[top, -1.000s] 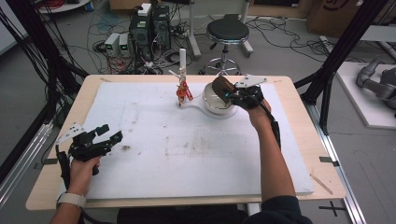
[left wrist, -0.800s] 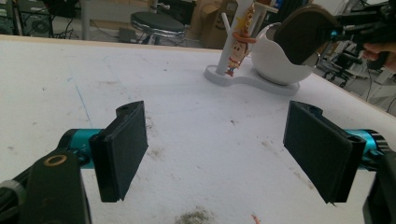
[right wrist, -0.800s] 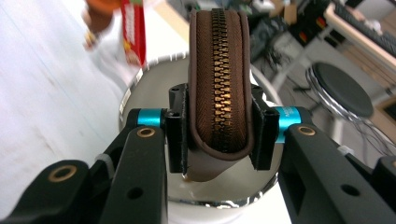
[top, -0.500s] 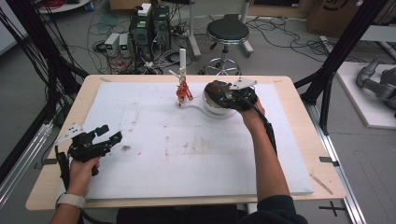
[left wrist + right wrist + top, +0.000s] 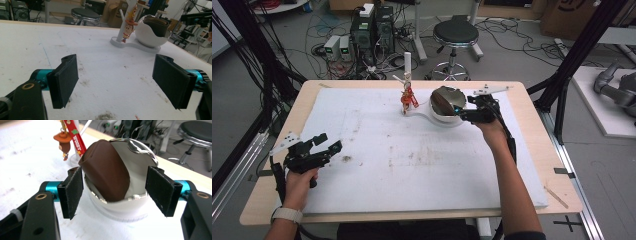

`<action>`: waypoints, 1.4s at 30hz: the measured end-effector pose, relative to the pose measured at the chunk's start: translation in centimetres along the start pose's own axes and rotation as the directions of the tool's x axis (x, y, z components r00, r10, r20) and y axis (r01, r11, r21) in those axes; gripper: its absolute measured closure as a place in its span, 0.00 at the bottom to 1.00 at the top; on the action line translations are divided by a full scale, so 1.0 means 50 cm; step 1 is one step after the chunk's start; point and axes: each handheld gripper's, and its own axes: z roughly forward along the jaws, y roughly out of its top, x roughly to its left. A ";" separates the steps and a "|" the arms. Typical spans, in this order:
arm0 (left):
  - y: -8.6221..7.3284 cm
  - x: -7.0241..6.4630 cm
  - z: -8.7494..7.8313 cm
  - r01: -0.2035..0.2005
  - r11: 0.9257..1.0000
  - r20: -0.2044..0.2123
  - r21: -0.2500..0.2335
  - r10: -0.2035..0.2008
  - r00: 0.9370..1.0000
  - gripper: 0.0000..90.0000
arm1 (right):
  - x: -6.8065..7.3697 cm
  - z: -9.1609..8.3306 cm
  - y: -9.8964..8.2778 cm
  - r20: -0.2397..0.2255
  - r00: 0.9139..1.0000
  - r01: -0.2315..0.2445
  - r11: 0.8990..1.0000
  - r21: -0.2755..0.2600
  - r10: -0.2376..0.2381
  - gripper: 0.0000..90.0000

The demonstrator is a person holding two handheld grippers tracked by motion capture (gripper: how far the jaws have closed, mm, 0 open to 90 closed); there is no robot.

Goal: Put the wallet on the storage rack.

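We see the right gripper [image 5: 464,111] at about 1 o'clock on the surface [image 5: 362,150], released, jaws spread wide on either side of the white bowl [image 5: 447,116]. In the right gripper view its two black pads [image 5: 73,191] flank the bowl [image 5: 125,205]; the left pad looks close to the rim, contact we can't confirm. The right gripper [image 5: 117,195] holds nothing.

A brown lump [image 5: 106,177] sits inside the bowl, leaning on the inner wall, top edge poking above the rim. In the high view it shows as a dark mass [image 5: 443,100] in the bowl.

The bowl stands on a white base [image 5: 135,45] shared with a white post [image 5: 407,65], just at 9 o'clock of the bowl. A small cowboy figure [image 5: 128,23] on a red strap [image 5: 73,136] hangs from the post.

The left gripper [image 5: 319,150] is at about 8 o'clock on the surface, well apart from the bowl, also released: jaws wide, nothing between them, only bare white sheet with dirt specks [image 5: 105,116] under the left gripper [image 5: 115,80].

Beyond the surface at 12 o'clock: a black stool [image 5: 456,35] and computer boxes [image 5: 372,30] on the floor.
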 end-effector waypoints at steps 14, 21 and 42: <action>0.011 -0.002 -0.003 -0.026 1.000 -0.024 -0.005 0.026 0.999 0.20 | 0.015 -0.128 -0.159 0.092 0.996 0.000 0.997 -0.073 0.007 0.22; 0.015 -0.006 0.001 -0.031 0.999 -0.028 -0.020 0.031 0.999 0.20 | 0.014 -0.164 -0.193 0.131 0.991 -0.013 0.997 -0.071 0.023 0.22; 0.012 -0.025 -0.001 -0.089 0.996 -0.002 0.004 0.089 0.996 0.20 | 0.015 -0.189 -0.210 0.139 0.989 -0.027 0.995 -0.097 0.041 0.21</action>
